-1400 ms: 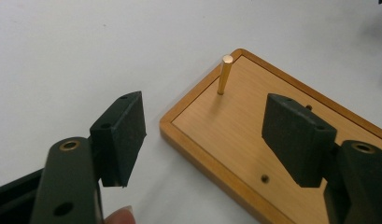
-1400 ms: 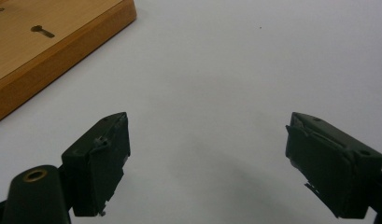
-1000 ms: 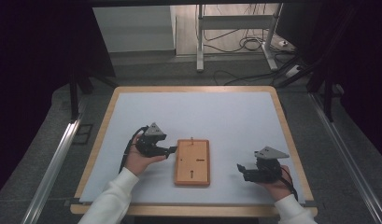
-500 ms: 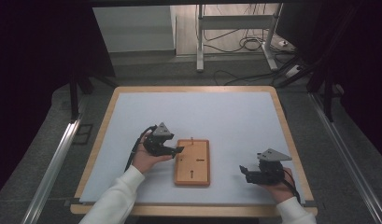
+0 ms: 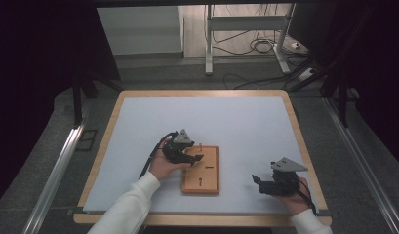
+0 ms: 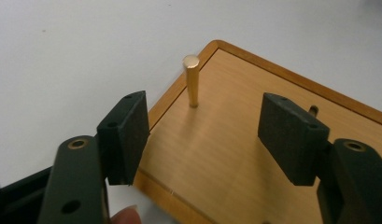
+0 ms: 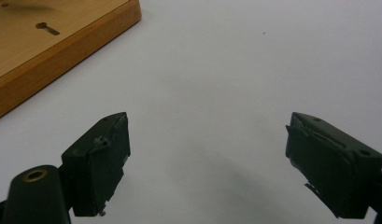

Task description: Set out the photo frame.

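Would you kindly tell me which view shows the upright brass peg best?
The left gripper view: the peg stands large and sharp near the corner of the board, ahead of the open left gripper. In the high view it is a tiny post. The right gripper view catches just the board's corner.

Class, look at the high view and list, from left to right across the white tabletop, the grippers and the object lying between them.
Black left gripper at the board's left edge → flat rectangular wooden board → black right gripper, apart from the board.
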`<action>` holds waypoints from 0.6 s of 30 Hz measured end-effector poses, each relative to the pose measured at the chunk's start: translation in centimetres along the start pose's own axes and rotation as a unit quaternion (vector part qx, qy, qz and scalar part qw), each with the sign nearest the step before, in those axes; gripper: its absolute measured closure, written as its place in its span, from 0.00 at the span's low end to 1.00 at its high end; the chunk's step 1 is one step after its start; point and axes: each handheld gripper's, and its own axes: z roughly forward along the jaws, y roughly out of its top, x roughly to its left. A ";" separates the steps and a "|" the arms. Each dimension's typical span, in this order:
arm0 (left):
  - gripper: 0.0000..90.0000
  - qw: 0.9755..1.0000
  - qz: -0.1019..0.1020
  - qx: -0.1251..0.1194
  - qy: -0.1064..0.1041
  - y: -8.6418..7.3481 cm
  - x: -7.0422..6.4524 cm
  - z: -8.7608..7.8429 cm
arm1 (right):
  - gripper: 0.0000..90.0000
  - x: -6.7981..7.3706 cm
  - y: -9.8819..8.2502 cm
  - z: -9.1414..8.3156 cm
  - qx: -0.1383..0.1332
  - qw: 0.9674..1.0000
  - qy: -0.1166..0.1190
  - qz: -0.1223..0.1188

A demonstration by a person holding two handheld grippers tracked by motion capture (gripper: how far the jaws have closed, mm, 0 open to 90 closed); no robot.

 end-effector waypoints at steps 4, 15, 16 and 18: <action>0.45 1.000 0.000 -0.003 0.002 0.2 0.0 0.7 | 0.16 0.1 0.0 0.1 0.001 1.000 0.001 0.002; 0.80 1.000 -0.010 -0.018 -0.004 0.8 0.8 1.5 | 0.16 0.0 0.0 0.1 0.002 1.000 0.001 0.000; 0.82 1.000 -0.011 -0.018 -0.005 0.8 0.9 1.5 | 0.16 0.0 0.0 0.1 0.002 1.000 0.001 0.000; 0.85 1.000 -0.012 -0.017 -0.009 0.8 1.0 1.7 | 0.16 0.0 0.0 0.1 0.002 1.000 0.001 0.000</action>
